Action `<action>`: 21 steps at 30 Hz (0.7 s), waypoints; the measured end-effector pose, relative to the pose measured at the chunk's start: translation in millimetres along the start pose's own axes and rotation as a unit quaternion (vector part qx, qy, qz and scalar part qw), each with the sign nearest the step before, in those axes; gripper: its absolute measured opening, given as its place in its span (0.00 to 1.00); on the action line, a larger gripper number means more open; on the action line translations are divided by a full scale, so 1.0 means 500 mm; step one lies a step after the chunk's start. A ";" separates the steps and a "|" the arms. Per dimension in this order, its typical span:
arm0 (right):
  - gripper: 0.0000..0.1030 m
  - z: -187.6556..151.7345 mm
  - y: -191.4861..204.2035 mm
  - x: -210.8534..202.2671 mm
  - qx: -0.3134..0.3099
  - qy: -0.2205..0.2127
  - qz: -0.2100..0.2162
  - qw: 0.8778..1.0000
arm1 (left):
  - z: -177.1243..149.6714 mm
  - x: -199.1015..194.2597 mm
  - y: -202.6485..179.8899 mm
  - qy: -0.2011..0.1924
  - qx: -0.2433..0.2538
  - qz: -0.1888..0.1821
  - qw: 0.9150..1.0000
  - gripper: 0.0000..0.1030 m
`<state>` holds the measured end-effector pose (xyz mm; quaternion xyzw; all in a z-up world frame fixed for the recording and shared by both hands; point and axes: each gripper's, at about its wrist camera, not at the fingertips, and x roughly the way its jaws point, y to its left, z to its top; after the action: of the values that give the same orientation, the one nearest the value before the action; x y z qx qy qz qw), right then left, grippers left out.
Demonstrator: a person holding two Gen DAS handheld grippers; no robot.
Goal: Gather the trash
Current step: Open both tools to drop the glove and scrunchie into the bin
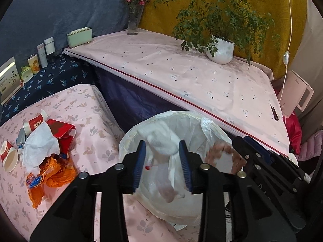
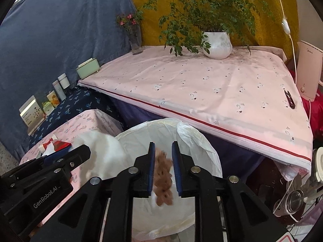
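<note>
Left view, bottom centre: left claw (image 1: 162,162) over the bin (image 1: 129,141), jaws part-open w/ a white tissue (image 1: 161,139) between them. Tissue is blurred and hangs down into the bin; pads don't seem to press it. Right of it, lower right of frame, right claw (image 1: 240,147) comes in from the side, w/ a blurred brown-and-white wrapper (image 1: 224,157) at its tip, over the bin.

Right view, bottom centre: right claw (image 2: 163,165) jaws narrowly apart, wrapper (image 2: 163,181) between the pads, blurred, lower end below the pads; can't tell if it touches them. Bin (image 2: 201,145) w/ white liner sits right under it. Left claw (image 2: 80,151) at lower left, tissue (image 2: 101,149) a white blur by its tip.

Left view, mid-left: low surface (image 1: 90,141) w/ pink floral cloth, just beside the bin. On it a trash pile: orange bag (image 1: 54,173), white paper (image 1: 40,147), red carton (image 1: 64,131), two paper cups (image 1: 34,123) (image 1: 9,157).

Further back, centre to right: bigger surface (image 1: 181,70) w/ pink cloth and red stripe along the edge, behind the bin. Black clip (image 1: 274,112) near its right edge.

Far end: potted plant (image 1: 220,50) at upper right, vase (image 1: 133,24) w/ pink flowers at upper centre, green box (image 1: 79,36) left of it. Small boxes and bottles (image 1: 43,52) line the upper left on a dark floral cloth. White appliance (image 1: 296,92) at far right.
</note>
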<state>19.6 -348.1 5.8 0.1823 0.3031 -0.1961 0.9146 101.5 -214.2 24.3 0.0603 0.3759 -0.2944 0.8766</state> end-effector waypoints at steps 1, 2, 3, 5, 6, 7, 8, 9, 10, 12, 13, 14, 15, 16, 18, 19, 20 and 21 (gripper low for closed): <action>0.29 0.001 -0.001 0.000 0.003 -0.001 0.000 1.000 | 0.001 -0.001 0.002 -0.003 -0.001 0.003 1.000 0.46; 0.31 0.002 0.000 0.000 0.004 -0.003 0.000 1.000 | 0.002 -0.003 0.004 -0.005 -0.002 0.005 1.000 0.48; 0.32 0.002 0.001 -0.001 0.004 -0.004 0.000 1.000 | 0.002 -0.004 0.007 -0.007 -0.003 0.006 1.000 0.52; 0.34 0.003 0.004 -0.002 0.002 -0.006 -0.001 1.000 | 0.004 -0.007 0.014 -0.008 -0.006 0.009 1.000 0.56; 0.36 0.004 0.006 -0.003 0.001 -0.006 -0.001 1.000 | 0.003 -0.009 0.017 -0.009 -0.008 0.010 1.000 0.56; 0.38 0.003 0.009 -0.004 0.000 -0.006 0.000 1.000 | 0.003 -0.010 0.021 -0.009 -0.010 0.010 1.000 0.56; 0.39 0.003 0.013 -0.006 -0.003 -0.008 -0.001 1.000 | 0.003 -0.012 0.024 -0.010 -0.012 0.011 1.000 0.57; 0.41 0.003 0.014 -0.008 -0.005 -0.009 -0.003 1.000 | 0.003 -0.014 0.027 -0.011 -0.013 0.012 1.000 0.57; 0.42 0.002 0.018 -0.011 -0.008 -0.012 -0.005 1.000 | 0.003 -0.017 0.031 -0.012 -0.014 0.013 1.000 0.57; 0.45 0.002 0.023 -0.014 -0.010 -0.014 -0.005 1.000 | 0.002 -0.021 0.037 -0.013 -0.017 0.018 1.000 0.57; 0.47 0.002 0.026 -0.016 -0.011 -0.015 -0.004 1.000 | 0.002 -0.024 0.041 -0.014 -0.018 0.019 1.000 0.57; 0.47 0.001 0.028 -0.018 -0.012 -0.015 -0.003 1.000 | 0.001 -0.026 0.045 -0.015 -0.020 0.021 0.999 0.58; 0.48 0.000 0.031 -0.019 -0.013 -0.015 -0.003 1.000 | 0.001 -0.029 0.049 -0.015 -0.023 0.021 0.999 0.58; 0.48 -0.001 0.034 -0.020 -0.014 -0.015 -0.002 1.000 | 0.000 -0.031 0.053 -0.016 -0.026 0.022 0.999 0.58; 0.48 -0.003 0.042 -0.023 -0.016 -0.015 -0.001 1.000 | 0.000 -0.037 0.062 -0.018 -0.031 0.024 0.999 0.58; 0.49 -0.004 0.046 -0.024 -0.018 -0.015 -0.001 1.000 | -0.001 -0.040 0.067 -0.019 -0.034 0.025 0.999 0.58; 0.49 -0.005 0.049 -0.026 -0.020 -0.015 0.000 1.000 | -0.001 -0.043 0.071 -0.020 -0.036 0.026 0.999 0.58; 0.49 -0.006 0.052 -0.027 -0.021 -0.015 0.001 1.000 | -0.001 -0.046 0.076 -0.021 -0.038 0.027 0.999 0.58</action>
<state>20.2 -320.9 17.7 0.1607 0.2934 -0.1918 0.9227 110.0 -172.2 35.3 0.0314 0.3664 -0.2571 0.8937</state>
